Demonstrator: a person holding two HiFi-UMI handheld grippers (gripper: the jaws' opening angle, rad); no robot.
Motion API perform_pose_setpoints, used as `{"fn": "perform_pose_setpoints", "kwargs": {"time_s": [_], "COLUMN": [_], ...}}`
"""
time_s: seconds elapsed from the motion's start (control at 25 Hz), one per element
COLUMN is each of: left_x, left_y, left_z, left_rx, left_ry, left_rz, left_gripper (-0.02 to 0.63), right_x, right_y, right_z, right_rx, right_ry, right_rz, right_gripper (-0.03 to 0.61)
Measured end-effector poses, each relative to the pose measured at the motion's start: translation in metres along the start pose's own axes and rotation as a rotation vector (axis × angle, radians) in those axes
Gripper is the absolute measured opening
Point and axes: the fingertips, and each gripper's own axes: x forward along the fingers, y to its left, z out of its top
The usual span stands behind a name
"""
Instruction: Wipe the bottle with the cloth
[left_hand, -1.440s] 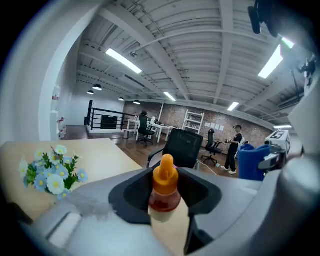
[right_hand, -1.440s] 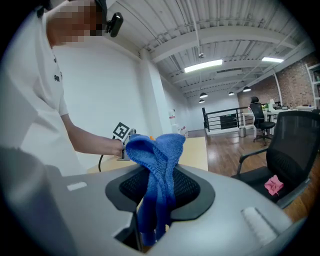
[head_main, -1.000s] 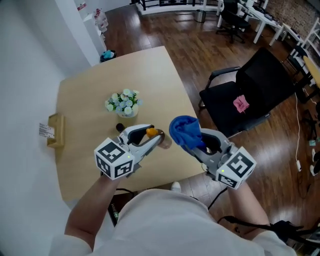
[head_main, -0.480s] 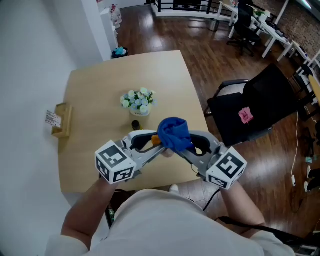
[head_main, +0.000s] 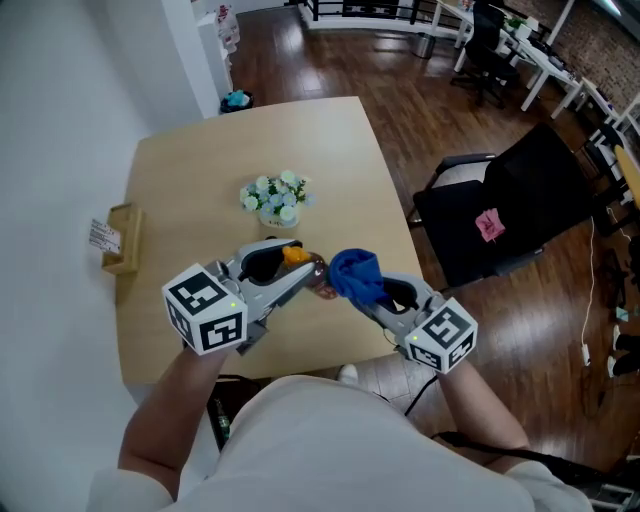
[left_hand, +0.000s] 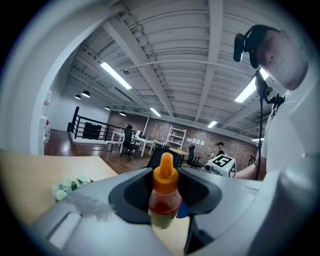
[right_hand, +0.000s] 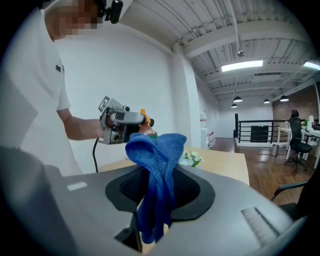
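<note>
Bottle (left_hand: 164, 192), orange-capped, sits clamped between the left gripper's (head_main: 301, 270) jaws above the table (head_main: 190, 180), on the person's side of the flower bunch (head_main: 274, 200). Right gripper (head_main: 366, 291) is closed on a bunched blue cloth (head_main: 354, 273), close beside the bottle and farther from the flowers.

White short-sleeved shirt (head_main: 300, 440) — grey left tongs (head_main: 316, 272) and right tongs (head_main: 350, 291), checkered cubes (head_main: 205, 310).

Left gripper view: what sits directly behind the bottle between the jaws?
A sliver of blue cloth shows at the lower right edge of the bottle. The bottle covers the rest, so whether they touch cannot be told.
</note>
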Motion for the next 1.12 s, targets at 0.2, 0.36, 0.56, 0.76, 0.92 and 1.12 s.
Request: {"fn": "perform_pose_setpoints", "kwargs": {"time_s": [0.2, 0.36, 0.56, 0.76, 0.92, 1.12], "left_x": [0.006, 0.012, 0.026, 0.033, 0.027, 0.021], "left_y": [0.000, 0.004, 0.009, 0.005, 0.006, 0.000], "left_z": [0.006, 0.001, -0.009, -0.010, 0.000, 0.014], "left_rx": [-0.016, -0.028, -0.039, -0.063, -0.057, -0.041], "left_ry": [-0.002, 0.014, 0.044, 0.040, 0.020, 0.003], "left_rz": [0.004, 0.014, 0.024, 0.026, 0.029, 0.036], "left_gripper": [0.158, 0.158, 0.158, 0.158, 0.158, 0.158], "right_x": [-0.012, -0.024, -0.027, -0.019, -0.015, -0.017], "right_y": [-0.014, -0.007, 0.027, 0.039, 0.032, 0.022], "right_z": [-0.029, 0.000, 0.061, 0.062, 0.042, 0.013], "right_rx": [0.024, -0.016, -0.137, -0.207, -0.170, -0.128], "right_ry": [0.046, -0.015, -0.131, -0.127, -0.101, -0.066], "right_rz": [-0.044, -0.055, 0.009, 0.029, 0.004, -0.025], "right_gripper": [0.126, 0.126, 0.126, 0.125, 0.125, 0.124]}}
